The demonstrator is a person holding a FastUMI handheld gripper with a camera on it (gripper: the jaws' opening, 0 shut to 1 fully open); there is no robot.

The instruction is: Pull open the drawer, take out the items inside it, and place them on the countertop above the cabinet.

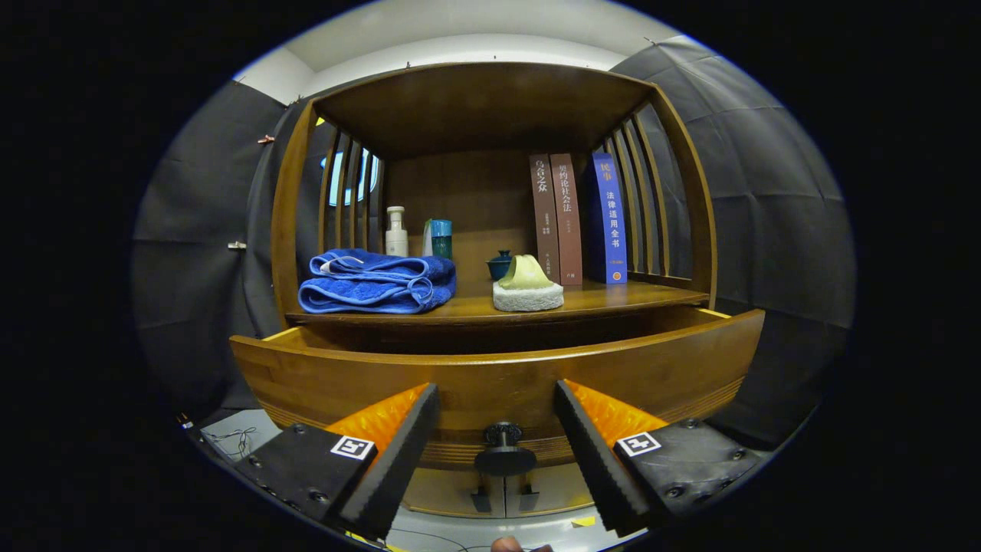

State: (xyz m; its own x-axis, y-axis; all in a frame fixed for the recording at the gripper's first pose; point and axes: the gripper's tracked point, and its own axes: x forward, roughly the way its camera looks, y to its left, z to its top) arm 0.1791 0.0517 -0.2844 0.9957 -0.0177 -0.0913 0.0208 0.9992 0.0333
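Observation:
A wooden drawer (pixel 498 368) stands pulled out from the cabinet, its curved front just ahead of my fingers. Its dark round knob (pixel 503 452) sits between the two fingers, untouched. My gripper (pixel 497 395) is open with a wide gap and holds nothing. The drawer's inside is hidden behind its front panel. Above it lies the wooden countertop (pixel 613 295), carrying a folded blue towel (pixel 375 282) on the left and a green-and-white sponge (pixel 527 287) in the middle.
Behind the towel stand a white bottle (pixel 396 231) and a teal cup (pixel 440 238). A small dark blue lidded pot (pixel 500 264) and three upright books (pixel 579 218) stand at the back right. Slatted wooden sides and a top board enclose the shelf.

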